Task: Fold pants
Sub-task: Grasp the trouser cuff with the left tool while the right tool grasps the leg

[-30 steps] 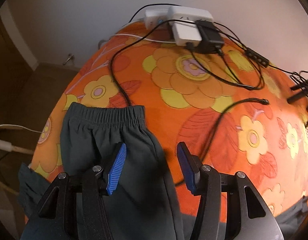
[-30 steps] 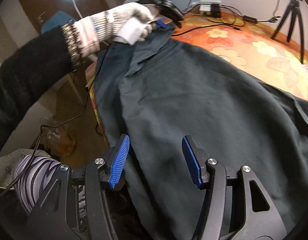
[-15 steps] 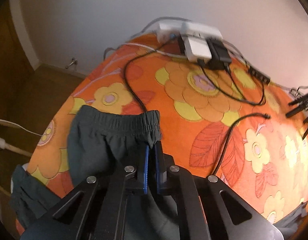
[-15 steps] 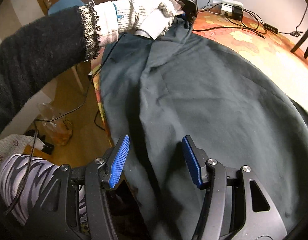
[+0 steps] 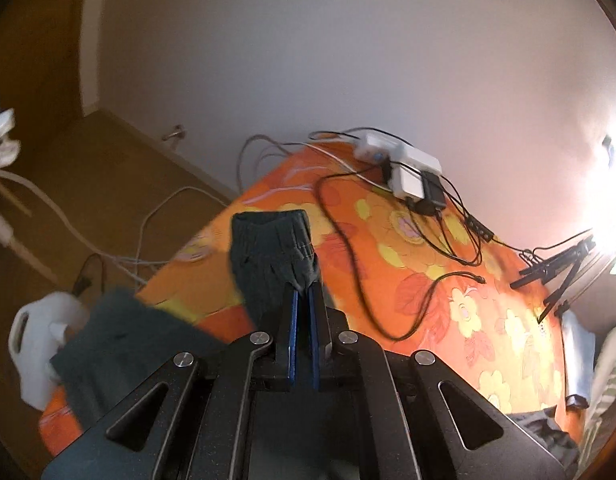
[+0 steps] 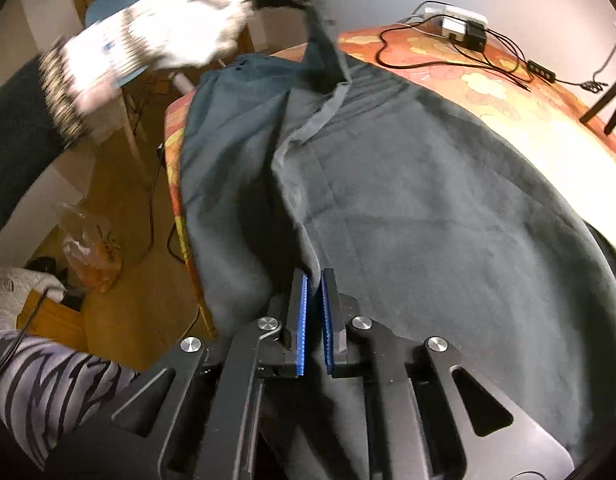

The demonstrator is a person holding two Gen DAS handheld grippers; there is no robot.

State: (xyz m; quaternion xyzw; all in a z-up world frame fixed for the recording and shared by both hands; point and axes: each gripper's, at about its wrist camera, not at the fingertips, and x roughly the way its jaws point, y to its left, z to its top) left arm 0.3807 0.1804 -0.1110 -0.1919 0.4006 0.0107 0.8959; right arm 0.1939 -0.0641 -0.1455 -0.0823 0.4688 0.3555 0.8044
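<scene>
- Lying across the orange flowered tablecloth [image 6: 520, 80]: one pair of dark grey-green pants [image 6: 428, 208], filling the middle and right of the right wrist view, long axis running from the lower centre of that frame up to the upper centre, waistband end pointing toward the top.
- Clamping down on the elastic waistband [image 5: 275, 240] at the centre of the left wrist view: left gripper [image 5: 303, 300], blue pads almost touching, bunched cloth pinched between the tips and rising above the table.
- Showing as a motion-blurred shape at the upper left of the right wrist view: a white knitted glove [image 6: 167, 32] with dark sleeve, with that same corner of the pants lifting into a peak below it.
- Pinching a fold of the fabric at lower centre of the right wrist view: right gripper [image 6: 315, 292], jaws having just been closing, now nearly together with cloth between the pads.
- Resting at the far edge of the table, upper right in both views: one white power strip [image 5: 404, 160] with several black cables [image 5: 348, 248] trailing over the cloth.
- Standing at the right edge of the left wrist view: one black tripod [image 5: 556, 276].
</scene>
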